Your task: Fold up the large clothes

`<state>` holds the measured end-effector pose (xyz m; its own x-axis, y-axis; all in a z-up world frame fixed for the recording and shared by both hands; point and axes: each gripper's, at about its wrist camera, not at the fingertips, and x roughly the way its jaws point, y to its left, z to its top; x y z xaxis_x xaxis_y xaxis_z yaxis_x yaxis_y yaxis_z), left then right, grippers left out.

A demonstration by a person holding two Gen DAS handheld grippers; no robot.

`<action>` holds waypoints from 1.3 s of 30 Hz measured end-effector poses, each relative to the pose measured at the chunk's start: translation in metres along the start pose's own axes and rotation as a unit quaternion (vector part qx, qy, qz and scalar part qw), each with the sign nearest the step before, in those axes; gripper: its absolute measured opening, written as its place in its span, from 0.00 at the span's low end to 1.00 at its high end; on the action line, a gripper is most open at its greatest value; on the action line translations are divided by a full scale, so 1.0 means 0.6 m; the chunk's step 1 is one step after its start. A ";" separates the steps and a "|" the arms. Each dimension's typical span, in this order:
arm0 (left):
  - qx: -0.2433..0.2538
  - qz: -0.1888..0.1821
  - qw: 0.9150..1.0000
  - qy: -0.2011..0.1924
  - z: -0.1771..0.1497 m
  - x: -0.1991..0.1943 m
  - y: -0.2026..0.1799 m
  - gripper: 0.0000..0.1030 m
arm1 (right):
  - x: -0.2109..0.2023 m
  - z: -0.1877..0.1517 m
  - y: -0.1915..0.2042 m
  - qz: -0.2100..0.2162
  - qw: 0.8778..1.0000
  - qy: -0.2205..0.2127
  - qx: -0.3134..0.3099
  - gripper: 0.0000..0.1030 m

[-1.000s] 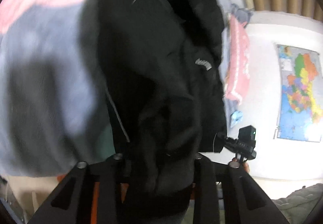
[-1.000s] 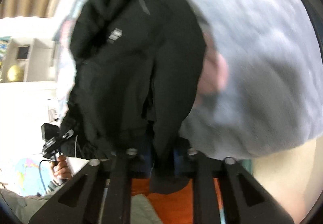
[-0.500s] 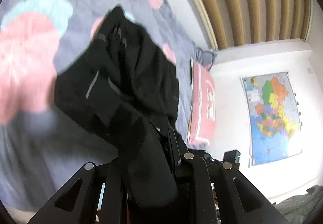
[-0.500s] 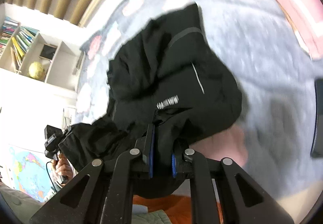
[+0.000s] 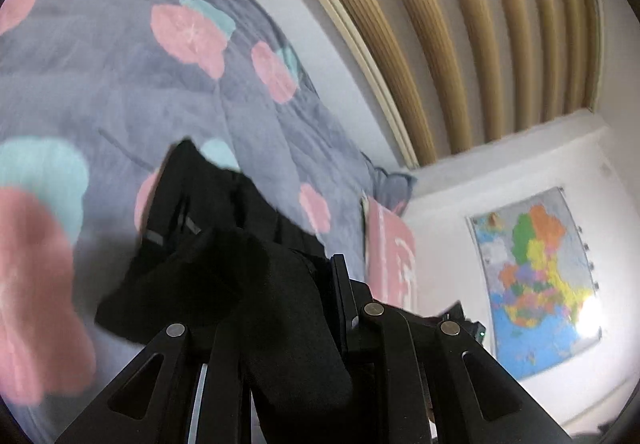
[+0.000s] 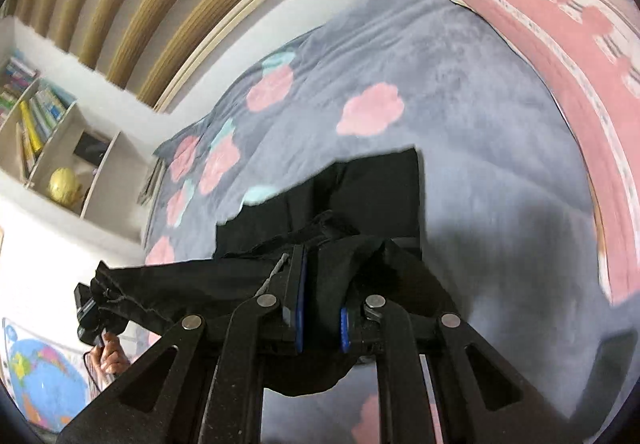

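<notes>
A large black garment (image 6: 372, 196) hangs stretched between both grippers above the bed, its lower end trailing on the grey cover. In the right wrist view my right gripper (image 6: 320, 284) is shut on a fold of the cloth, which sits between its blue pads (image 6: 299, 308). To the far left of that view a hand (image 6: 112, 352) holds the left gripper (image 6: 90, 310), with the garment's other end bunched at it. In the left wrist view my left gripper (image 5: 292, 284) is shut on a thick wad of the black garment (image 5: 208, 256), which hides its left finger.
A grey bed cover (image 6: 460, 104) with pink and teal flowers fills both views. A pink pillow (image 6: 580, 56) lies at the bed's head. A slatted wooden panel (image 5: 460, 44), a wall map (image 5: 536, 276) and a white bookshelf (image 6: 52, 148) surround the bed.
Both grippers have risen and drawn back from the bed with the garment. The cloth, which filled the views, now hangs lower and stretched out, and much more of the bed shows.
</notes>
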<state>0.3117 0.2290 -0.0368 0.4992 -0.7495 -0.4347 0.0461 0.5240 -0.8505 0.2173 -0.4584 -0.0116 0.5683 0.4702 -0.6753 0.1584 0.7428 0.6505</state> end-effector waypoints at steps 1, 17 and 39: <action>-0.004 0.006 1.000 -0.001 0.015 0.015 0.001 0.18 | 0.017 0.018 -0.004 -0.005 1.000 0.002 0.005 0.16; -0.109 0.187 0.972 0.087 0.148 0.343 0.224 0.20 | 0.409 0.131 -0.133 -0.128 0.979 0.136 0.086 0.16; 0.025 0.104 0.976 0.192 0.192 0.130 0.070 0.55 | 0.159 0.164 -0.105 -0.067 0.992 0.073 0.075 0.65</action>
<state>0.4522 0.2389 -0.0725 0.1419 -0.7160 -0.6836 0.0242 0.6928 -0.7207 0.3409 -0.5070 -0.0830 0.4127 0.4436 -0.7956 0.3501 0.7291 0.5881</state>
